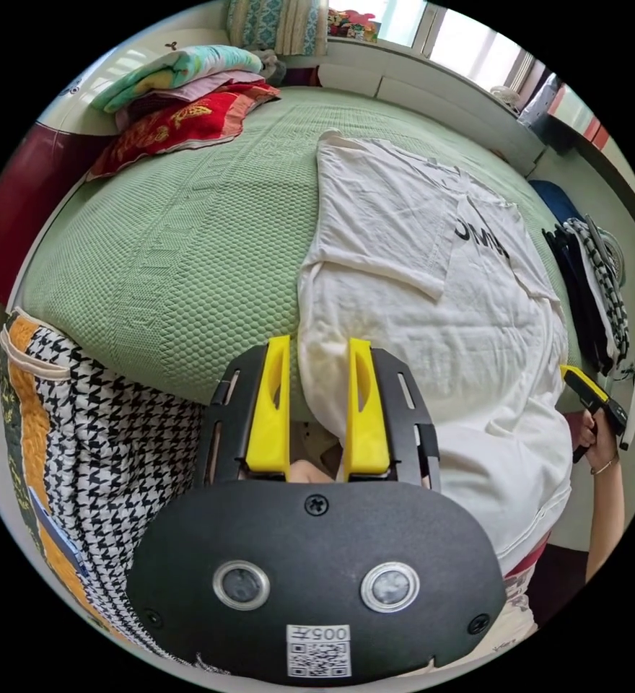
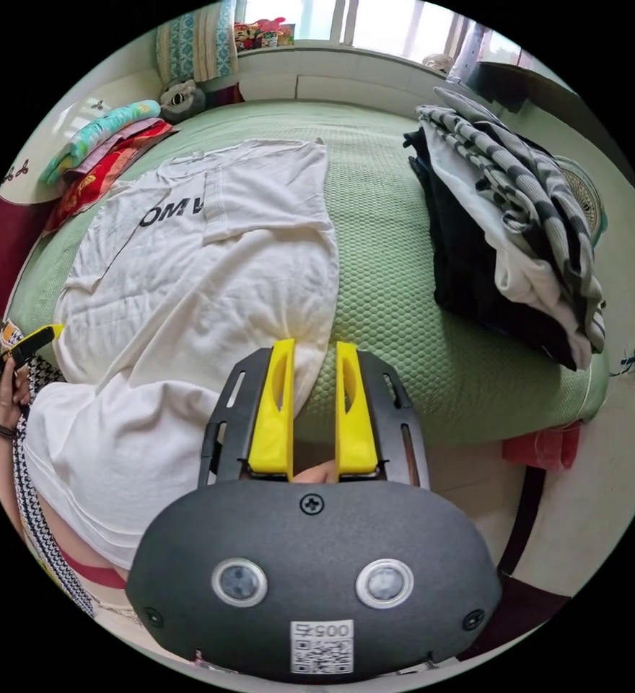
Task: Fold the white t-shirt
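Left gripper view: left gripper (image 1: 317, 354) hangs over the near edge of the green bedspread (image 1: 180, 245), jaws parted w/ a clear gap, nothing between them. One jaw overlaps the near left hem corner of the white t-shirt (image 1: 433, 289); can't tell if it touches. Shirt lies flat on the bed, sleeve folded in across the chest, hem end draping off the near edge. Far right, the right gripper (image 1: 574, 375) shows w/ a hand (image 1: 600, 440) wrapped round its handle, forearm below it. Pillow stack (image 1: 180, 101) at the far left of the bed, dark clothes pile (image 1: 592, 289) to the right, houndstooth cloth (image 1: 101, 447) near left.

Right gripper view: right gripper's jaws parted too, empty, just at the shirt's other hem corner, bedspread showing btwn them. Left gripper at far left edge, hand gripping its handle, bracelet on wrist. Clothes pile on the bed's right side, well apart from the shirt.
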{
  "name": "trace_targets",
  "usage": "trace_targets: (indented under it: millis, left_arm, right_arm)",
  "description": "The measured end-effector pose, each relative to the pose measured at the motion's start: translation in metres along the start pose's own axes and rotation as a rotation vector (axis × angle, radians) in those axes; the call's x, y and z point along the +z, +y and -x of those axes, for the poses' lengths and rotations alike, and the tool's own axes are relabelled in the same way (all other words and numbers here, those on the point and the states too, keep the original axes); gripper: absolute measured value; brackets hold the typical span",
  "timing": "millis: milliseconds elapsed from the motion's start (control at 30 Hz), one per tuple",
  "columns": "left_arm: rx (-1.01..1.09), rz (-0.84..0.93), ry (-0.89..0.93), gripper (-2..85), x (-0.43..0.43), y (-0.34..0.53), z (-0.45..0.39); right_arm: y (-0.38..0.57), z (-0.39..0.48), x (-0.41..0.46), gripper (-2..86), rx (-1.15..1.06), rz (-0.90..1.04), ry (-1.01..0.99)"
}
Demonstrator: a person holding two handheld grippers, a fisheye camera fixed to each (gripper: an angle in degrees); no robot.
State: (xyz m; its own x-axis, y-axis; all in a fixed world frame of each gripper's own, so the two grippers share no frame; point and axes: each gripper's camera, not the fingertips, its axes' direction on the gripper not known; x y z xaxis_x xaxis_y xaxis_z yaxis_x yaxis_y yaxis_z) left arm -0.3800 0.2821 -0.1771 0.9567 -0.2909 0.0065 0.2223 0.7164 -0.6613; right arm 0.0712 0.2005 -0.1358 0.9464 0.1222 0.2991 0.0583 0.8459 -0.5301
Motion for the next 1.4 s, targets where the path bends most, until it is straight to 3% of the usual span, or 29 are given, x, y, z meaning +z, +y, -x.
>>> trace_targets:
  millis: [233,467,600,733,900,1000,1400]
  left_arm:
    - [0.084,0.019,0.027,5.1,-0.014,-0.005,-0.012]
    - [0.170,-0.116,0.040,2.1,-0.062,-0.018,-0.017]
    - [0.186,-0.204,0.002,2.2,-0.100,-0.068,-0.020]
    - [0.117,-0.271,-0.060,3.2,-0.125,-0.135,-0.018]
    - [-0.055,-0.245,-0.042,4.8,-0.122,-0.166,0.006]
    - [-0.024,-0.215,0.063,5.1,-0.102,-0.143,0.017]
    - [0.050,0.066,0.092,5.2,-0.007,-0.048,0.004]
  right_arm:
    - [-0.011,0.012,-0.005,-1.3,-0.136,0.068,-0.001]
    - [-0.041,-0.010,-0.054,-1.6,-0.138,-0.074,-0.083]
    - [-0.083,-0.014,-0.078,-1.6,-0.148,-0.137,-0.071]
    - [-0.143,-0.008,-0.099,-1.5,-0.110,-0.229,0.065]
    - [-0.181,-0.017,-0.103,0.0,0.036,-0.223,0.073]
    - [-0.164,-0.021,-0.094,3.0,0.036,-0.208,-0.011]
    - [-0.066,-0.016,-0.013,7.5,-0.008,0.051,-0.158]
